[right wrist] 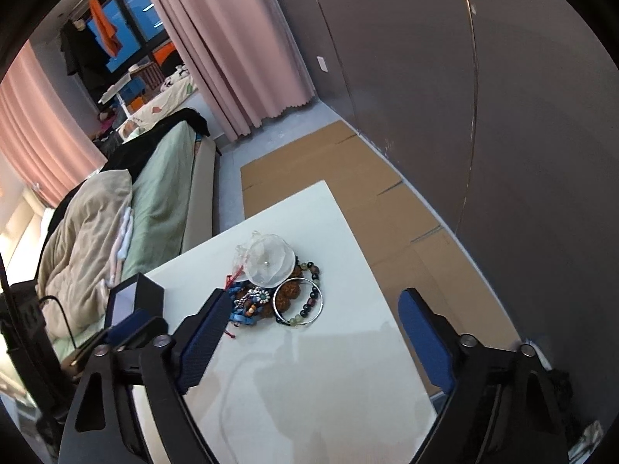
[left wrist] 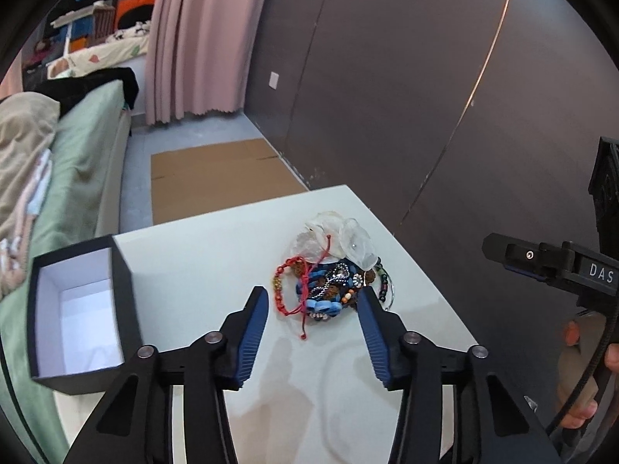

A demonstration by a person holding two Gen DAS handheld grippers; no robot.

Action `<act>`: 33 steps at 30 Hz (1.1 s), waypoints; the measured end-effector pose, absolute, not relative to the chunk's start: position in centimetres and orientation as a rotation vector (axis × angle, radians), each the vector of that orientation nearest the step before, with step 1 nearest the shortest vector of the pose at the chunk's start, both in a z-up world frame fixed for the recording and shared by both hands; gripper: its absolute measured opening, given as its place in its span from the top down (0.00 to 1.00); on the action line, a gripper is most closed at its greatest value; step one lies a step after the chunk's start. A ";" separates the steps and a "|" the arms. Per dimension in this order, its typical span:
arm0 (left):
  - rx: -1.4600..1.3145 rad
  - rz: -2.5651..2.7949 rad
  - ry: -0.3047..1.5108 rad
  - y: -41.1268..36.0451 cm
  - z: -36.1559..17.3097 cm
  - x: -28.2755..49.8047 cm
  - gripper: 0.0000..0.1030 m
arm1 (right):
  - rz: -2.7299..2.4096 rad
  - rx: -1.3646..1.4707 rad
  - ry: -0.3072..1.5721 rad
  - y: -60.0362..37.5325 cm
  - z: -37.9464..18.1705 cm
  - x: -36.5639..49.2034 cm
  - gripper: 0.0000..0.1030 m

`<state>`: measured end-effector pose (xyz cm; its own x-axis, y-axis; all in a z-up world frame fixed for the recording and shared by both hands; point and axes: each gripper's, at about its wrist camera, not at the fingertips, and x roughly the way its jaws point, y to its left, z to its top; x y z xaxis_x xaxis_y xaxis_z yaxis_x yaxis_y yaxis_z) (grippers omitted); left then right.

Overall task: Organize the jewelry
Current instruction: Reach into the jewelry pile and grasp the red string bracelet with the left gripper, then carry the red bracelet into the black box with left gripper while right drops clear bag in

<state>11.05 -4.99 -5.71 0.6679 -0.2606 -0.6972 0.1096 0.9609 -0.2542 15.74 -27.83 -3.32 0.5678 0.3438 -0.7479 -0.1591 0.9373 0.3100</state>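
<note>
At the left edge of the white table [left wrist: 216,255] sits the open black box [left wrist: 77,317], white inside and holding nothing that shows, hanging partly over the table's side toward the bed [left wrist: 89,162]. Right of it, straight ahead of the left gripper [left wrist: 313,301], lies the jewelry pile [left wrist: 329,278], just beyond the fingertips and nearly centered between them; both jaws stand wide apart and hold nothing. A red cord bracelet [left wrist: 290,290] trails off the pile's near-left side, the piece closest to this gripper, with its loose tail pointing back toward the fingers. Farther right, the right gripper [right wrist: 309,305] is also spread wide and holds nothing; from its camera the pile lies ahead and toward its left finger, with a silver bangle [right wrist: 298,301] and a dark bead bracelet [right wrist: 309,290] on the pile's right flank. My judgement: the left gripper is nearer and better lined up, so a short forward reach should take the red bracelet, then carry it left to the box
</note>
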 end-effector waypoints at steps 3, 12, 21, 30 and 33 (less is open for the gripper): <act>-0.201 -0.227 0.843 -5.6 -6.8 12.3 0.60 | 0.300 0.235 0.950 -27.9 -4.1 16.7 0.19; -0.227 -0.238 0.911 -5.6 -9.5 15.8 0.71 | 0.301 0.259 1.004 -27.8 -5.7 19.4 0.19; -0.216 -0.250 0.949 -5.4 -10.7 16.9 0.93 | 0.342 0.313 1.061 -26.3 -7.2 21.3 0.24; -0.284 -0.233 0.870 -3.0 -8.6 15.4 0.94 | 0.422 0.358 1.094 -22.6 -8.6 22.8 0.37; -0.296 -0.225 0.844 -2.2 -7.8 14.8 0.94 | 0.426 0.356 1.084 -21.6 -8.8 23.2 0.44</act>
<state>14.80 -2.22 -7.80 0.6446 -0.3107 -0.6985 0.0783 0.9357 -0.3440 23.18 -21.57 -8.80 0.4013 0.4986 -0.7684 -0.1578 0.8639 0.4782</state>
